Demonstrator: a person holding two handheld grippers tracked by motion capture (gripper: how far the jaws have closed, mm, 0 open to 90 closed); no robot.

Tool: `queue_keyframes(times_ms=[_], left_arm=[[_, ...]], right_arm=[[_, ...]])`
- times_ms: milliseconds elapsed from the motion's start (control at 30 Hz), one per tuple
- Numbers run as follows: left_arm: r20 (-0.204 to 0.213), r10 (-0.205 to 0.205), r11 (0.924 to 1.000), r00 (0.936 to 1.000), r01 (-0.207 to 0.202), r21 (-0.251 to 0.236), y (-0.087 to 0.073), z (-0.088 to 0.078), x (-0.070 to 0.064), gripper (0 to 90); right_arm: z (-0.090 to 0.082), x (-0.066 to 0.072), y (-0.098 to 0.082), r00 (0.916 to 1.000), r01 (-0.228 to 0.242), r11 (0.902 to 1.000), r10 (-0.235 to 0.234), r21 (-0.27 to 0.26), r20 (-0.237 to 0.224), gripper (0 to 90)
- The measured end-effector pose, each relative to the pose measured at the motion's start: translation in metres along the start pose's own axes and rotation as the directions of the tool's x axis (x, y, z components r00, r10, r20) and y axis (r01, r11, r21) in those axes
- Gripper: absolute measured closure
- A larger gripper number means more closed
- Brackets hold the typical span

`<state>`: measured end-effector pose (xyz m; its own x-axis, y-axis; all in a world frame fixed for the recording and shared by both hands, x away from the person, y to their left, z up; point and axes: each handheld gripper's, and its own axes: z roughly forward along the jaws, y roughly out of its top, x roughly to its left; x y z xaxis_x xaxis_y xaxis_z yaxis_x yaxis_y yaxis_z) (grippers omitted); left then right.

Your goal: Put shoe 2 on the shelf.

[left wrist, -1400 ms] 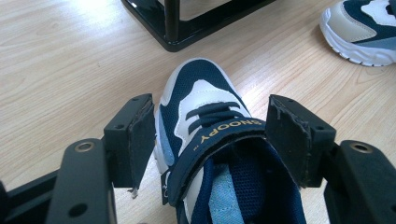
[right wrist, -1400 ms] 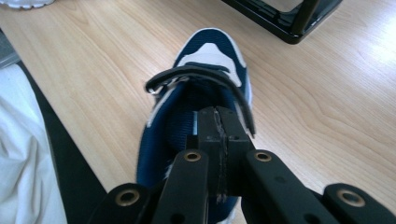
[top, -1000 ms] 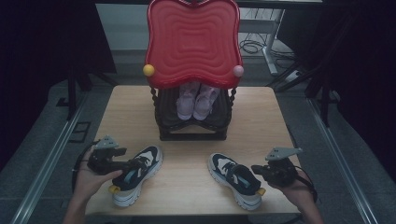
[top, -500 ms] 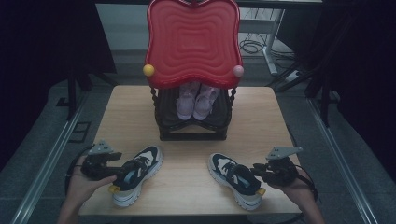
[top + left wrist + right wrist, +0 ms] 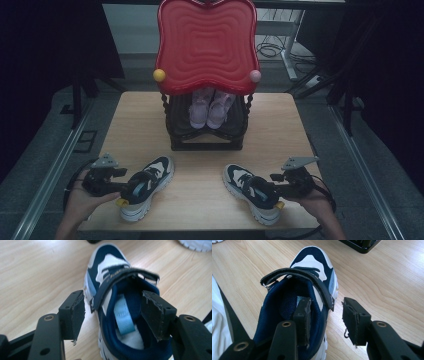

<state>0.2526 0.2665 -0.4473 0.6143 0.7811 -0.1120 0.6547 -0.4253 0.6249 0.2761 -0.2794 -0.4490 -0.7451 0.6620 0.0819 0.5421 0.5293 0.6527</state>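
Since the earlier frames the left hand-held gripper (image 5: 116, 187) has drawn back a little toward the desk's left near corner, and the right hand-held gripper (image 5: 267, 189) has just been opening its jaws, which sat closed on the heel of its shoe a second ago.

At the left of the high view, the person's left hand (image 5: 85, 197) comes in from the bottom edge, forearm angled up and to the right, holding its hand-held gripper roughly level and aimed at the heel of the left sneaker (image 5: 146, 186). That navy and white shoe lies on the wooden desk (image 5: 200, 200) near the front edge, toe pointing toward the middle. In the left gripper view the jaws stand apart: one pad is outside the shoe's wall, the other inside the collar, neither pressing the fabric.

Behind, at the desk's middle, a dark shoe rack (image 5: 205, 125) with a red wavy top (image 5: 207, 45) holds a pair of pink shoes (image 5: 210, 107).

At the right, the right sneaker (image 5: 250, 190) lies toe toward the rack. The right hand (image 5: 312, 202) reaches in from the lower right corner, wrist level, hand-held gripper pointing left at the heel. In the right gripper view the jaws are apart, one pad inside the collar, the other clear of the outer side.
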Motion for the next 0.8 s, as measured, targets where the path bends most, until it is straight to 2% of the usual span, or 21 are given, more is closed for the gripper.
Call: queue_keyframes(times_ms=[233,400,667,800], left_arm=[[-0.003,0.016,0.9976,0.9999,-0.015,0.068,0.001,0.007,-0.001,39.2],[-0.026,-0.003,0.9939,0.9997,0.005,0.110,0.004,0.018,0.004,44.2],[-0.031,-0.020,0.9900,0.9993,0.025,0.139,0.007,0.028,0.005,54.1],[-0.049,-0.025,0.9869,0.9985,0.033,0.158,0.008,0.031,0.007,59.0]], right_arm=[[0.005,0.001,0.001,1.0000,0.000,1.0000,0.000,0.008,0.002,56.0],[0.011,0.000,0.004,1.0000,0.001,0.9996,-0.001,0.027,-0.002,55.2],[0.027,-0.003,0.010,0.9998,0.002,0.9973,0.000,0.074,-0.022,55.7],[0.031,-0.003,0.014,0.9995,0.008,0.9954,-0.005,0.095,-0.032,57.8]])
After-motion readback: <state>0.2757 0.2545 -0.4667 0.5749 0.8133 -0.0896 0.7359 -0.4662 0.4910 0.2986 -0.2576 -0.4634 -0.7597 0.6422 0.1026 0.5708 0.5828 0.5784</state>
